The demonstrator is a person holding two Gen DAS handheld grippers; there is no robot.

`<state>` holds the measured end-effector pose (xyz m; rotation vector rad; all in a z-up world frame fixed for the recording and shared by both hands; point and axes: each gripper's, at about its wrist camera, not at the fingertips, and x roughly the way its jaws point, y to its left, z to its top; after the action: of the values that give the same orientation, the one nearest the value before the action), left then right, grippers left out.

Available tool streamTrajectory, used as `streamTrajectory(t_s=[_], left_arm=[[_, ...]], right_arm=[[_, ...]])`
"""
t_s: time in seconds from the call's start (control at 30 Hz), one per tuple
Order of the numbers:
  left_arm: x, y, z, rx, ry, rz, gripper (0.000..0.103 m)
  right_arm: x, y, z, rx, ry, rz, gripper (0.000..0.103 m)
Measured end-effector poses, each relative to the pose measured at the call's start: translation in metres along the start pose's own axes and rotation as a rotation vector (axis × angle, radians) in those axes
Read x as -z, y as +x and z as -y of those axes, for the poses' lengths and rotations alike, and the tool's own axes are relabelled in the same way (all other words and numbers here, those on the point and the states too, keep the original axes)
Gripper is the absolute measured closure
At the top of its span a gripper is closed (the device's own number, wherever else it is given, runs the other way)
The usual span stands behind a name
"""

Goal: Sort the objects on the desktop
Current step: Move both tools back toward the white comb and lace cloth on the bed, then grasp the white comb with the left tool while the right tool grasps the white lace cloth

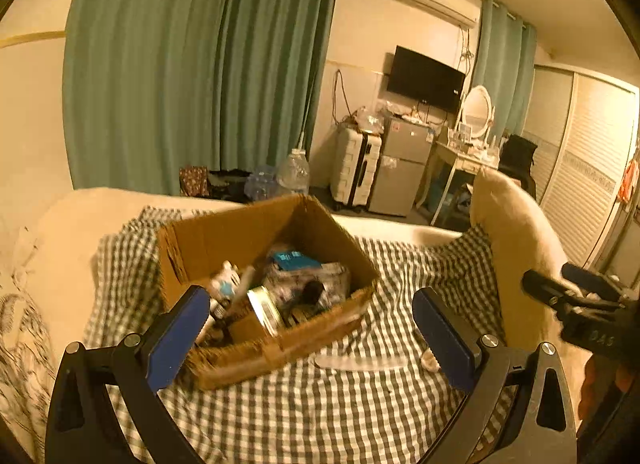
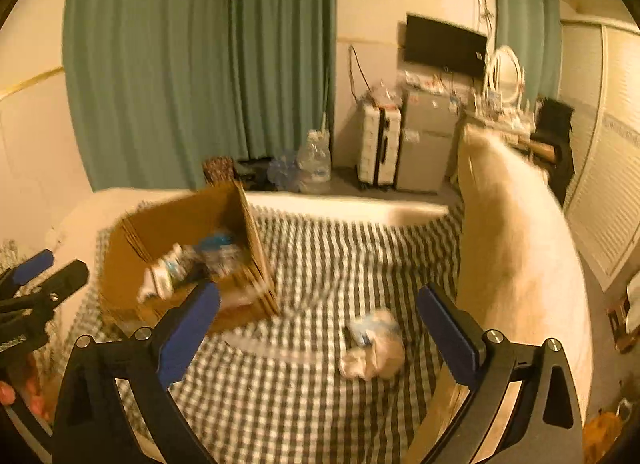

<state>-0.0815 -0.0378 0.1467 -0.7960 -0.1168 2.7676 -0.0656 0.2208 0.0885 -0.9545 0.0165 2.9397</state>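
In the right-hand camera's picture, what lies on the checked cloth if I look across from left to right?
Cardboard box full of small items → clear plastic wrapper lying flat → crumpled white packet → big cream pillow along the cloth's right edge.

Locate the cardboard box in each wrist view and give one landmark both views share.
Left wrist view: the cardboard box sits at centre, on the checked cloth.
Right wrist view: the box sits left of centre, blurred.
Shared landmark: the wall-mounted TV, upper right in both.
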Motion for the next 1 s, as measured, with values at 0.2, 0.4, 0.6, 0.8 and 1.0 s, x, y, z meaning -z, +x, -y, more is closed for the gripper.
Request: streamTrajectory(t_s=[0.2,0.4,0.6,0.8,1.0], left_arm=[[0.049,0.038,0.03,0.039,0.062,-0.028,0.0],[0.082,0.089,0.047,0.088,0.112,-0.12,0.0],[0.107,0.131,0.052,0.115,0.122,-0.167,0.0],[0.133,0.16,0.075,0.166,0.28,-0.182,0.0],[0.146,0.185,0.083,0.242,0.41,-0.2,0.0]], right_arm=[[0.045,0.047,0.014,0.043,0.008,-0.067,0.003],[0.064,0.081,0.024,0.081,-0.005,-0.111,0.003],[0.079,0.114,0.026,0.156,-0.047,-0.13,0.003],[0.089,0.147,0.016,0.188,-0.137,-0.168,0.003],[0.1,0.188,0.05,0.179,0.009,-0.296,0.003]])
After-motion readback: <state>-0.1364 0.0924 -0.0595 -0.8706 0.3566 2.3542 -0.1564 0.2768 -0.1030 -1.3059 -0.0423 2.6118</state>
